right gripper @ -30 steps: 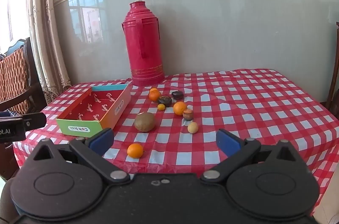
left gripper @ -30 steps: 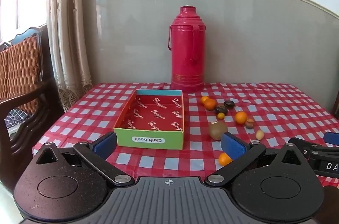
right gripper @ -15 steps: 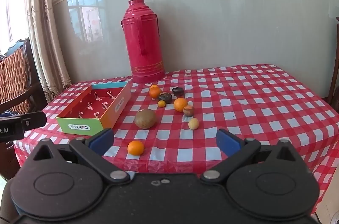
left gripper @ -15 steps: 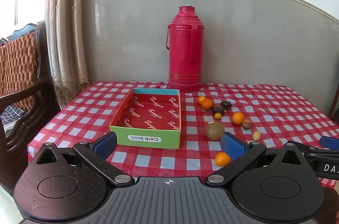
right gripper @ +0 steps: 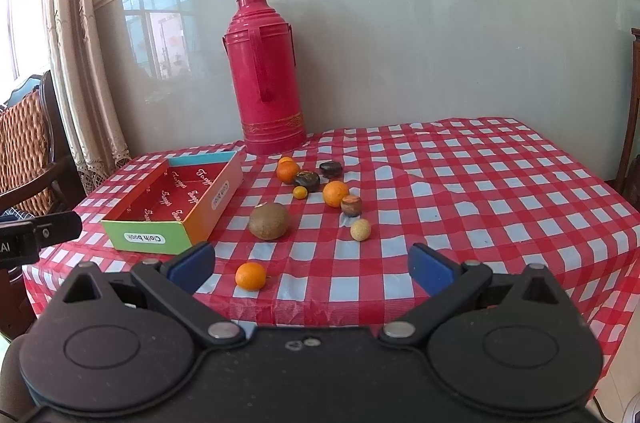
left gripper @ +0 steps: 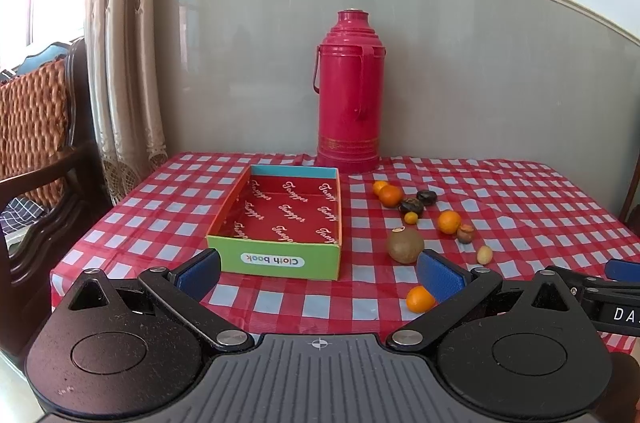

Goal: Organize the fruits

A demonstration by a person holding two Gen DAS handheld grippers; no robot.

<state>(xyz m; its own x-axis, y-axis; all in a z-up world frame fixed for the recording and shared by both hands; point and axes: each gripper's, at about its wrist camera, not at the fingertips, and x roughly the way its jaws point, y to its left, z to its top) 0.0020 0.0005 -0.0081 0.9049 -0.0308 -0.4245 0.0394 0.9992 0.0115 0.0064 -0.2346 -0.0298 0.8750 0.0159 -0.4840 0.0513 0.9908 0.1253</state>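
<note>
- The left gripper point(left gripper: 320, 273) hangs off the near edge of the table point(left gripper: 520, 191), its blue pads spread wide with nothing between them.
- The right gripper point(right gripper: 310, 265) is likewise wide apart and holds nothing, level with the near table edge.
- Straight ahead of the left gripper sits the open box point(left gripper: 280, 223), its red inside bare, its green "Cloth book" end facing the tool.
- Nearest fruit: a small orange point(right gripper: 250, 276) by the table's near edge, just ahead of the right gripper's left pad and beside the left gripper's right pad.
- Farther ahead lies a brown round fruit point(right gripper: 269, 221), just right of the box, with a pale small ball point(right gripper: 360, 229) to its right.
- Beyond these, a loose cluster: two oranges point(right gripper: 288, 171) point(right gripper: 335, 193), two dark fruits point(right gripper: 307, 180) point(right gripper: 331, 169), a tiny yellow one point(right gripper: 300, 192) and a brown capped one point(right gripper: 351, 205).
- A tall red thermos point(right gripper: 268, 79) stands behind the cluster against the wall.
- A wooden chair point(left gripper: 36, 151) and curtain point(left gripper: 120, 63) lie left of the table.
</note>
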